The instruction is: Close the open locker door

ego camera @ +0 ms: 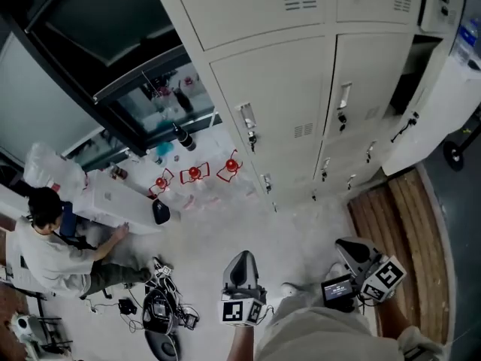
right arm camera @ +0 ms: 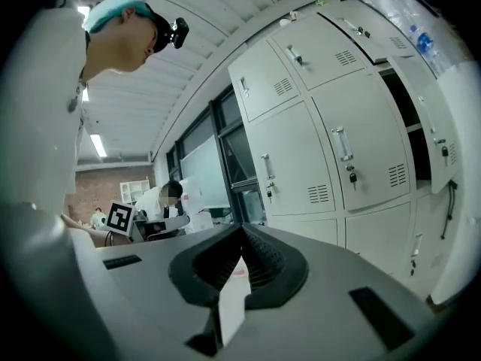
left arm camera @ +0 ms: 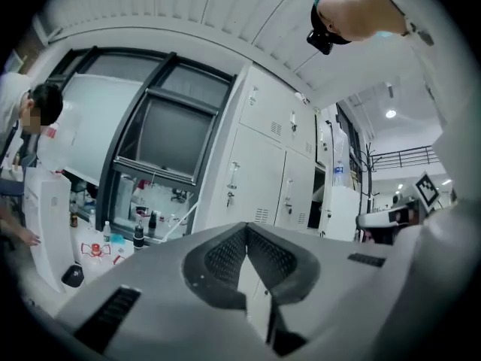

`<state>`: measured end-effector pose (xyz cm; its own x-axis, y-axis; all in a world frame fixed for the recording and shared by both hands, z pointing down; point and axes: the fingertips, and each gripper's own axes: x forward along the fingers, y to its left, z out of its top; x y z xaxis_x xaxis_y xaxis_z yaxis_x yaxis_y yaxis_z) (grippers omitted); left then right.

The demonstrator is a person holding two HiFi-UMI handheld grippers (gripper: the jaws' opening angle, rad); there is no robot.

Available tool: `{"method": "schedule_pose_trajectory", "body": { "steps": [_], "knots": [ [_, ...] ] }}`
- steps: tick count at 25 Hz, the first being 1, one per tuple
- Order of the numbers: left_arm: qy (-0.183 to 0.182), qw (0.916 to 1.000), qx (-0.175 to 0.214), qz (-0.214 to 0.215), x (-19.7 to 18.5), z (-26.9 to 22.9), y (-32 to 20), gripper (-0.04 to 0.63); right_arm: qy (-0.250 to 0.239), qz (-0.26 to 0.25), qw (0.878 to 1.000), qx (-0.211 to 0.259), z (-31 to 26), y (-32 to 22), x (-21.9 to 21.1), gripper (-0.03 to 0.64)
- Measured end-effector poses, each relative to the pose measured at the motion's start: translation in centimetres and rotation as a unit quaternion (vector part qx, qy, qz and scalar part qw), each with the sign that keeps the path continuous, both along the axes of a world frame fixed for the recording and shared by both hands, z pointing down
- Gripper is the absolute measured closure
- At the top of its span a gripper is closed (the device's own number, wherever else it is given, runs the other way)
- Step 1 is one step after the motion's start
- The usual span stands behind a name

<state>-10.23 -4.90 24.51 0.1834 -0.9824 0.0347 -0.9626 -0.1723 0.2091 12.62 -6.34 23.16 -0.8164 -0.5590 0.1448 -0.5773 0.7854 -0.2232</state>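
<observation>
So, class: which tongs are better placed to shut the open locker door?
Right, probably. The right tongs sit nearer the open locker door at the bank's right end; the left tongs face closed doors.

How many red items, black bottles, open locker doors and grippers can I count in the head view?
Red items: 3
Black bottle: 1
Open locker door: 1
Grippers, the left gripper and the right gripper: 2
Total: 7
</observation>
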Motion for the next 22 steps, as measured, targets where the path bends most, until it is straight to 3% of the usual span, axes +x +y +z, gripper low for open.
{"method": "schedule_pose_trajectory", "body": {
  "steps": [3,11,14,22],
  "knots": [
    [-0.002,0.9999,-0.001,0.013,-0.2,-1.8,0.2,0.588,-0.026,0.001,1.000,-0.001,-1.6,0.6,-1.5,0.591],
    [0.000,0.9991,0.017,0.040,3.1,-4.1,3.3,0.588,-0.052,-0.052,0.996,0.046,-5.6,2.4,-6.9,0.591],
    [-0.015,0.9985,0.030,0.043,3.3,-4.7,4.3,0.588,-0.055,-0.076,0.994,0.055,-6.3,3.3,-8.9,0.591],
    [-0.022,0.9983,0.053,-0.015,0.2,-5.9,5.8,0.588,-0.046,-0.133,0.988,0.062,-5.5,4.9,-12.2,0.591]
  ]
}}
